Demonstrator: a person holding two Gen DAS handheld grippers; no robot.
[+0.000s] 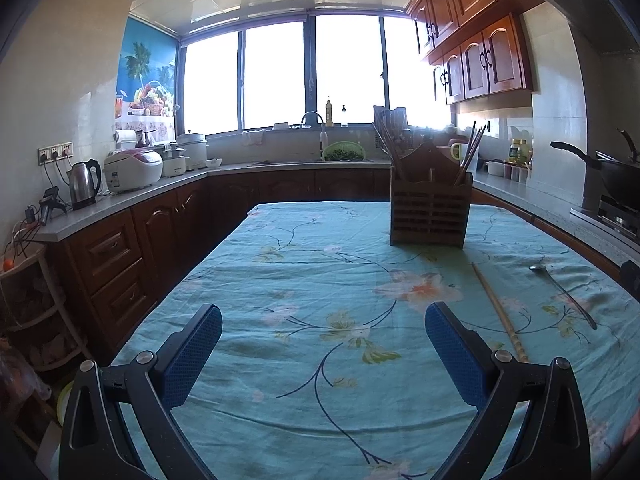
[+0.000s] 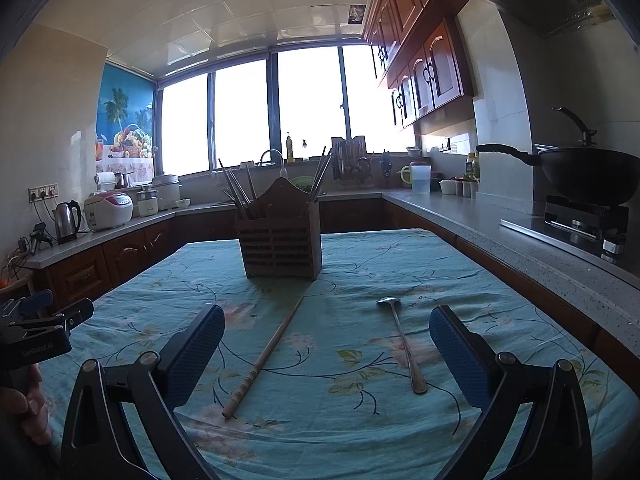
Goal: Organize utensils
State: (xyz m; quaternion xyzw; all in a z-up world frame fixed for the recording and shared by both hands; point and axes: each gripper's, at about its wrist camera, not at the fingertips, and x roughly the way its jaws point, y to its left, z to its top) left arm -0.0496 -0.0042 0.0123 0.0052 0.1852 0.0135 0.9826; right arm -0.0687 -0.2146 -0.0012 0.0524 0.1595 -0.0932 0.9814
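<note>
Covering the whole surface (image 2: pixel 460 280) is a teal cloth (image 1: pixel 304 360) printed with flowers and thin dark stems. It is the largest thing in both views and carries everything else.

Toward the far edge stands a wooden holder (image 2: pixel 280 236), upright, slatted at the front, with a peaked divider in the middle. Dark chopsticks (image 2: pixel 236 192) lean out of its left compartment and more lean out of its right one. In the left wrist view the holder (image 1: pixel 430 210) sits right of centre, near the far edge.

The left claw (image 1: pixel 323 354) hangs over the near left part of the surface with its blue pads (image 1: pixel 192 356) spread wide and only cloth between them. It also shows at the left edge of the right wrist view, held by a hand (image 2: pixel 24 408). The right claw (image 2: pixel 327 356) hangs over the near right part, its pads (image 2: pixel 460 356) equally wide apart, gripping nothing.

A single pale chopstick (image 2: pixel 264 356) lies flat on the cloth in front of the holder, its thin end pointing at the holder's base and its ridged thick end toward the near edge. It lies between the right claw's pads. A metal spoon (image 2: pixel 402 344) lies flat to its right, apart from it, bowl toward the far edge, handle toward the near edge. In the left wrist view both lie right of that claw, the chopstick (image 1: pixel 500 312) nearer it than the spoon (image 1: pixel 564 292).
</note>
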